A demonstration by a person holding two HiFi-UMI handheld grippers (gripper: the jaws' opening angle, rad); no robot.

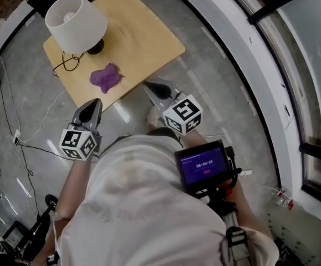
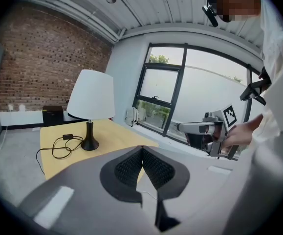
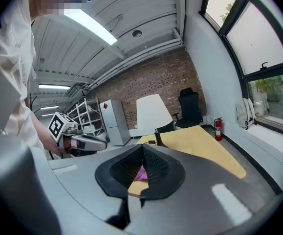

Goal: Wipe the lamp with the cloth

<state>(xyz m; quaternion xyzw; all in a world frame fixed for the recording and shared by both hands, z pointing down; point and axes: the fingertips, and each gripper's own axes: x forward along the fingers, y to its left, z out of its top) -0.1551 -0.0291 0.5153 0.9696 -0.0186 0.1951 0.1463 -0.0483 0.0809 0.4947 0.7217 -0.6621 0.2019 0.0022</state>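
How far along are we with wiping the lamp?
Nothing looks done yet. The purple cloth lies crumpled on the table, apart from the lamp. In hand: nothing; the left claw and right claw are shut, empty, short of the table. Left: pick up the cloth, wipe the lamp.

I see a pale wooden table (image 1: 143, 32) standing on the grey floor (image 1: 215, 76), one corner turned toward me. The lamp (image 1: 76, 18), white shade on a dark base, stands by the table's left corner. Its black cord (image 1: 66, 64) lies looped on the wood just beside the base and runs off the edge there. The purple cloth (image 1: 106, 77) lies crumpled nearer the corner closest to me, apart from the lamp.
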